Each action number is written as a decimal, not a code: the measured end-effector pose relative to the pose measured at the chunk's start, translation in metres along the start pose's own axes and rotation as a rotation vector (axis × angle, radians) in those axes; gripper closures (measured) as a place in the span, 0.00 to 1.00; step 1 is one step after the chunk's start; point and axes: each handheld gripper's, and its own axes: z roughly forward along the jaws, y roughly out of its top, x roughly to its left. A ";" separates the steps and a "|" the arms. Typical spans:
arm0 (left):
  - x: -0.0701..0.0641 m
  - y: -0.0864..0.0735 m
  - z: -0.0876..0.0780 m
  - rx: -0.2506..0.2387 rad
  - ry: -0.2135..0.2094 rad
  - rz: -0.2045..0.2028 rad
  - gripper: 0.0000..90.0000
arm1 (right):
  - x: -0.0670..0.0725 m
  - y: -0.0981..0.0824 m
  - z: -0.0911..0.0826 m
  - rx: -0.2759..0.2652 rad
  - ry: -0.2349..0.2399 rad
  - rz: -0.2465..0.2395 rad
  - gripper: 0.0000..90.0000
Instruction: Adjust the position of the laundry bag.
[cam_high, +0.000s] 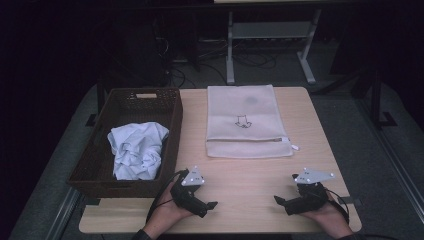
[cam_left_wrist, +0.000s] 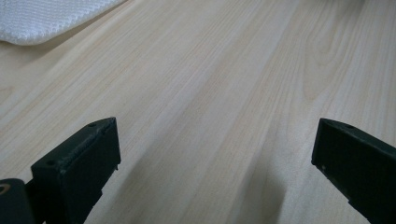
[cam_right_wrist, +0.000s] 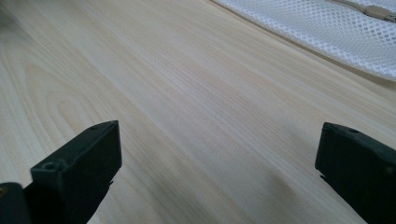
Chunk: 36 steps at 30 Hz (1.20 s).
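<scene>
Basket (cam_high: 97, 165) with cloth (cam_high: 136, 149) beside mesh bag (cam_high: 247, 121)

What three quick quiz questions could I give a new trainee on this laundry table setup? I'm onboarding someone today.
1. True or false: the crumpled white cloth lies inside the brown wicker basket.
2. What lies flat at mid-table, zipper edge toward the person?
3. The left gripper and right gripper are: A) both open and empty, B) both shut, C) one holding cloth.

Key: 1 true; 2 the white mesh laundry bag; 3 A, only bare wooden table between the jaws.
</scene>
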 end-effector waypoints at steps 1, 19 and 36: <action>0.000 0.000 0.000 0.000 0.000 -0.001 0.01 | 0.000 0.000 0.000 -0.002 0.002 -0.001 0.00; 0.004 0.010 0.007 0.003 0.011 -0.015 0.01 | 0.000 -0.004 -0.006 -0.020 0.012 0.011 0.00; 0.006 0.025 0.011 -0.015 0.009 -0.010 0.01 | -0.003 -0.006 -0.009 -0.020 -0.008 0.026 0.00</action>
